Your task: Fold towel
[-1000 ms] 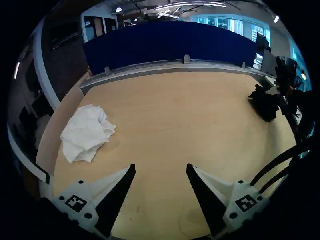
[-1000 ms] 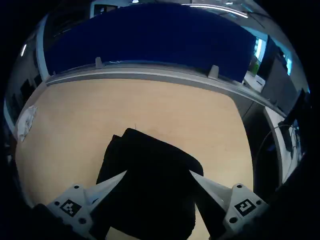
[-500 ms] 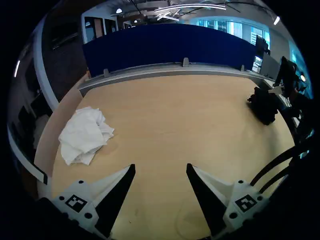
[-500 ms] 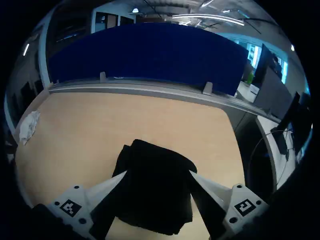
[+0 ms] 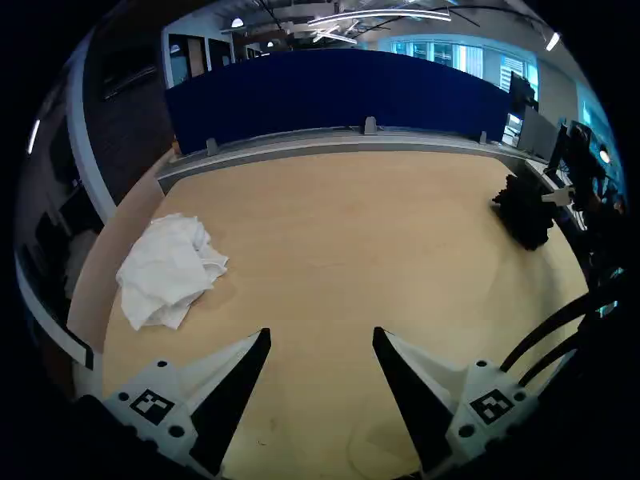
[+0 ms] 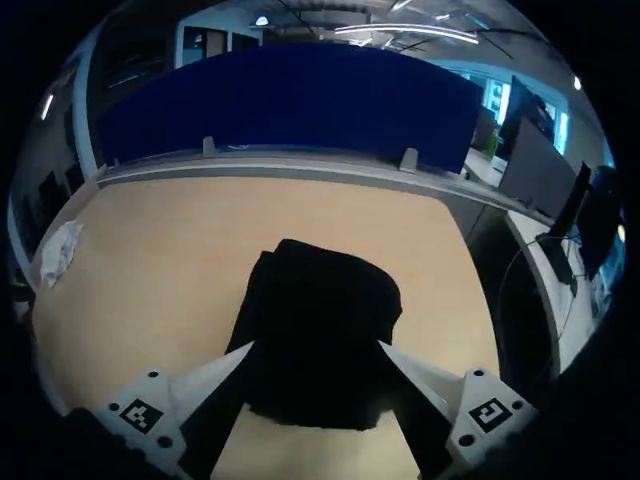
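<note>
Towel lies folded on desk.

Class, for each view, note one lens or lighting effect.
Left gripper view: fisheye bends the blue divider into an arc; the white towel casts a soft shadow. Right gripper view: the black towel is so dark its folds barely show.

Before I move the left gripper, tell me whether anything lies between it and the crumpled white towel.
Nothing visible does. The open left gripper faces the tabletop, and the white towel lies ahead toward its view's left, only bare wood between them. The black towel sits far off at the right.
</note>
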Demonstrator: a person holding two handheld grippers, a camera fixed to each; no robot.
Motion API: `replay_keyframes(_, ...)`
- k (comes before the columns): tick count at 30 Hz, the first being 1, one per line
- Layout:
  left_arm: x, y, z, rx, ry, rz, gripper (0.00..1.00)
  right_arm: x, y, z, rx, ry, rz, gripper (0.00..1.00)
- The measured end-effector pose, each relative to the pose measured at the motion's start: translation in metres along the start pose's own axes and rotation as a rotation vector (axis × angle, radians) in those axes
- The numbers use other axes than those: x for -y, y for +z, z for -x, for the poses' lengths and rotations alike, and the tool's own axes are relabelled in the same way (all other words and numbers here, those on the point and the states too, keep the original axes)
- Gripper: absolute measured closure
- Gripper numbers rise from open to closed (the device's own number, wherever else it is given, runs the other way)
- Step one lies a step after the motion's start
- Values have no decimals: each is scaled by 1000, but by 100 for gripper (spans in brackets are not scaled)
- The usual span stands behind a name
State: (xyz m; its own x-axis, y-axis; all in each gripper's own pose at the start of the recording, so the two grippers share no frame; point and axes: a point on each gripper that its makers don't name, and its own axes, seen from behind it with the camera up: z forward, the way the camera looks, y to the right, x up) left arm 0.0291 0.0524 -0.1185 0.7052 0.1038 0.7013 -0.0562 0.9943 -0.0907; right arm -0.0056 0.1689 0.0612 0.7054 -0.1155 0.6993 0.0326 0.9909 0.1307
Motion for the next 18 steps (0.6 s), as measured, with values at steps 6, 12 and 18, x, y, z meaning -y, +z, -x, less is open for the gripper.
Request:
replay_keyframes(6,1,1,2,4,7,0,6,-1,3,16,16,12,9,0)
replay_keyframes(12,1,0,2,5,19,-4,6,-10,18,34,50,11,24,0)
replay_keyframes(18,4,-3,1,5,19,-12,6,-12,29,41,67,13,25,0)
